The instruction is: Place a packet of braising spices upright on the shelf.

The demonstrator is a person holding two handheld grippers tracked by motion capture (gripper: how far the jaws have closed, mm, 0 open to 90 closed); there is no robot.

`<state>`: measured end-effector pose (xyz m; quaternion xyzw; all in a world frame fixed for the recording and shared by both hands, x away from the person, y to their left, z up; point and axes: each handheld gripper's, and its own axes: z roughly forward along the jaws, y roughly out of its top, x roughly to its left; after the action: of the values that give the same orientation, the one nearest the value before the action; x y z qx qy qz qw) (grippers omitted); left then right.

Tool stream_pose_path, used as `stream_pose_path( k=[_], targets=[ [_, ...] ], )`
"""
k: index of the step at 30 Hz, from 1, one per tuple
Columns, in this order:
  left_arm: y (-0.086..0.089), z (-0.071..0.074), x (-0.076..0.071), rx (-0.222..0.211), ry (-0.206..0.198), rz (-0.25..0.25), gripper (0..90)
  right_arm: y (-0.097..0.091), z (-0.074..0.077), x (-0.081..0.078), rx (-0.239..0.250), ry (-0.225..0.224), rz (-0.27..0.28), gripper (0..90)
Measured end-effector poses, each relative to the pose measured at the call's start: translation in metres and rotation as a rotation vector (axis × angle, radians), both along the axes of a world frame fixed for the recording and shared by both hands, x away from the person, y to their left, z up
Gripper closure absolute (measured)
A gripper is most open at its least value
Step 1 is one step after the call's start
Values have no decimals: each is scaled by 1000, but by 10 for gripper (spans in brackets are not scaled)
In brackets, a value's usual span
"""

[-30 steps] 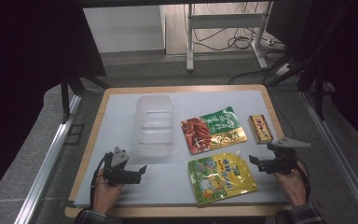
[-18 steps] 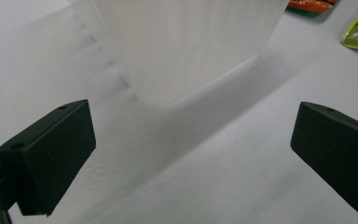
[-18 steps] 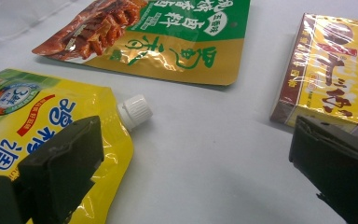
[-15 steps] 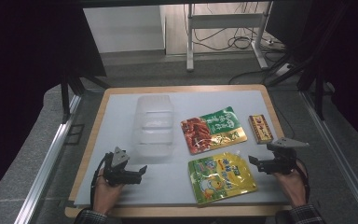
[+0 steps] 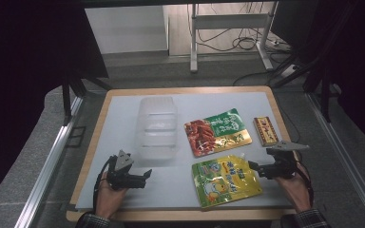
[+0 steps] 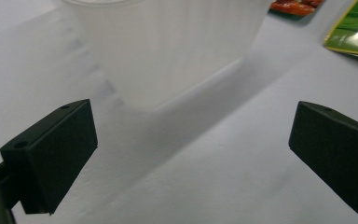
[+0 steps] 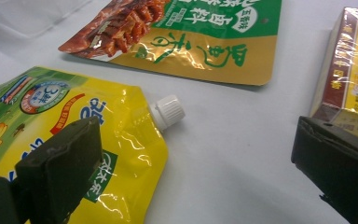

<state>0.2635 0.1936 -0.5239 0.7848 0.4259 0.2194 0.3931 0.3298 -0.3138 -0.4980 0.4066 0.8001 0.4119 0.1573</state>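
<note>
Inspecting the tabletop (image 5: 123, 114), the right tool (image 5: 254, 167) sits low with its jaws spread wide and empty, aimed at the yellow spout pouch (image 5: 225, 179), which lies flat at the near right of the tabletop; in the right gripper view the pouch's white cap (image 7: 168, 111) lies between and just beyond the two jaws. The left tool (image 5: 145, 175) is likewise spread and holds nothing, resting near the front end of the clear plastic container (image 5: 158, 126), whose ribbed wall stands just ahead of it in the left gripper view. Risks, as judged: the pouch film is glossy and slack, so a pinch on the flat body could slide off or only crease it; a grip on the cap alone may let the pouch swing and fold. One jaw hovers over the pouch corner and could drag it sideways toward the red and green snack packet (image 5: 217, 132), which lies just beyond it. The other jaw stands close to the small wrapped box (image 5: 265, 130) and might nudge it. The light container could skid if the left tool bumps it.
</note>
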Motion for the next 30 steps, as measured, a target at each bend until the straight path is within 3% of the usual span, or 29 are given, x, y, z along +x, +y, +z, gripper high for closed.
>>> stream_pose_path(
  k=[6,10,14,25,30],
  targets=[
    [-14,4,-4,-20,22,-88,0,2,-1,0,-19,15,17,20],
    [-28,7,-7,-5,23,-141,37,4,-1,-2,-21,15,27,19],
    [-42,8,-11,3,23,-220,108,6,-1,-3,-39,21,49,18],
    [-75,13,-10,-51,41,-330,378,10,-1,-5,-46,20,70,18],
    [-94,9,-10,-33,37,-382,475,9,-1,-5,-40,22,69,18]
  ],
)
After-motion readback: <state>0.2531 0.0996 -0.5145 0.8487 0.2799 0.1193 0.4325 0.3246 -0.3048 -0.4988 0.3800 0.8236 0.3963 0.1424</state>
